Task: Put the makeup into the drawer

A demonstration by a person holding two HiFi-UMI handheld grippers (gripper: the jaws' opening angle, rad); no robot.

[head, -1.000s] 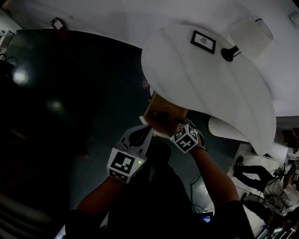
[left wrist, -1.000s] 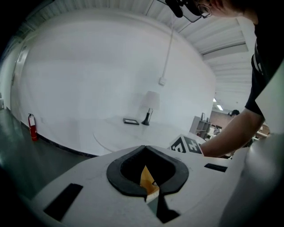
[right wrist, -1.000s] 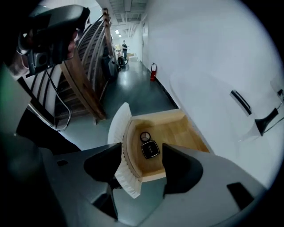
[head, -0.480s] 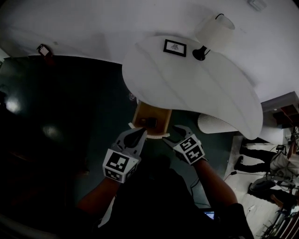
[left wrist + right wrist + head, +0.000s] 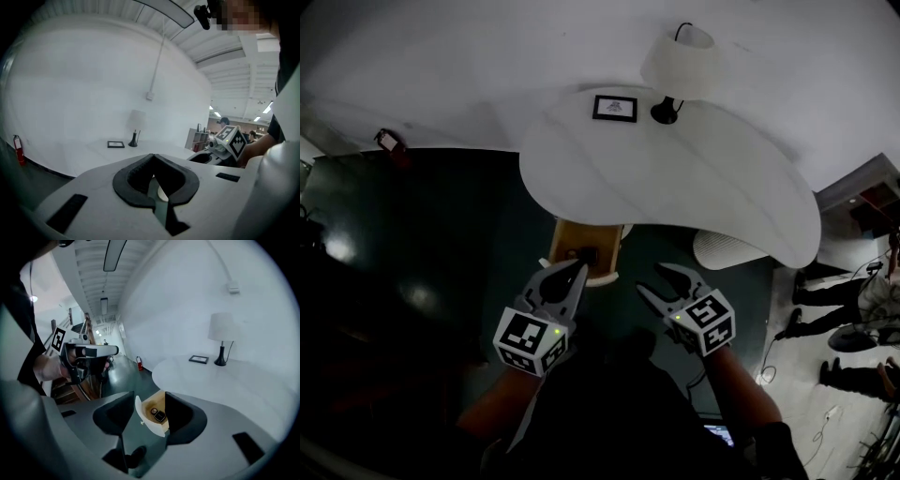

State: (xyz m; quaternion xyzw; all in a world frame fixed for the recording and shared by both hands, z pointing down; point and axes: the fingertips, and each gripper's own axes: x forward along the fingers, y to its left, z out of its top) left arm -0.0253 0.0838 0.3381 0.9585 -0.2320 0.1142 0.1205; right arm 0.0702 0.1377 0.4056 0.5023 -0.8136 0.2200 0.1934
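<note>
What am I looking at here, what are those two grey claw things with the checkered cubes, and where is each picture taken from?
There is no robot here. A person holds a hand tool with two fingers in each hand, and the patterned cubes are part of those tools. The top-down picture comes from a camera on the person's head. The other two come from a camera riding on each tool, looking along its fingers. The left gripper has its fingers together and holds nothing. The right gripper is open with nothing between its fingers, which have just been closing partway. Ahead stands a white table carrying a lamp and a small picture frame. Under its edge a wooden drawer is pulled open, and small dark makeup items lie inside.
</note>
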